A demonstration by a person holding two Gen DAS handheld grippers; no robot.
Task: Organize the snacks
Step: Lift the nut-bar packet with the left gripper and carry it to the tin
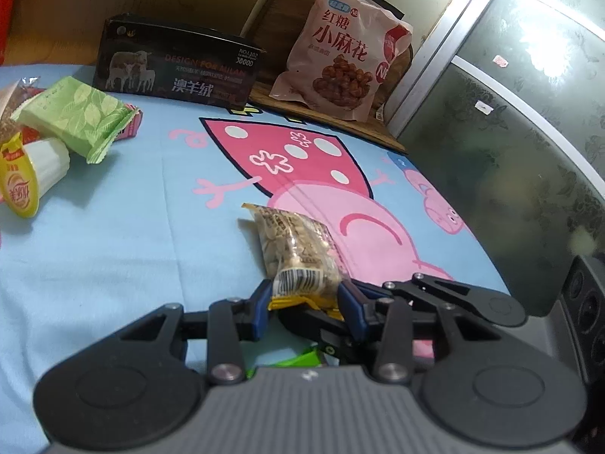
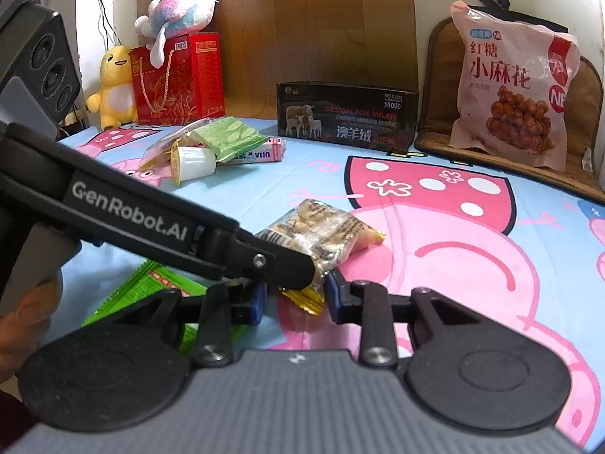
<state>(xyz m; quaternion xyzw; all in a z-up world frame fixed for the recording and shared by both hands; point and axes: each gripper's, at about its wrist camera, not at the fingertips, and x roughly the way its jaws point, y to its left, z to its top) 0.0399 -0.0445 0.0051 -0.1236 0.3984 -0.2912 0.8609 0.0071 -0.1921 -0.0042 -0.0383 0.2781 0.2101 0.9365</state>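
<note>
The left tongs point(image 1: 304, 295) pinch the seed packet point(image 1: 298, 249) on the bed; the right tongs point(image 2: 293, 297) sit spread beside it. Next, probably carrying it to the snack pile point(image 2: 211, 147).

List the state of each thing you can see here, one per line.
left gripper: shut on the seed packet
seed packet: sealed, held at its barcode end
right gripper: open around the packet's yellow end
black box: upright, open-topped
jelly cup: sealed, tipped sideways
pink bag: sealed, leaning upright
</note>
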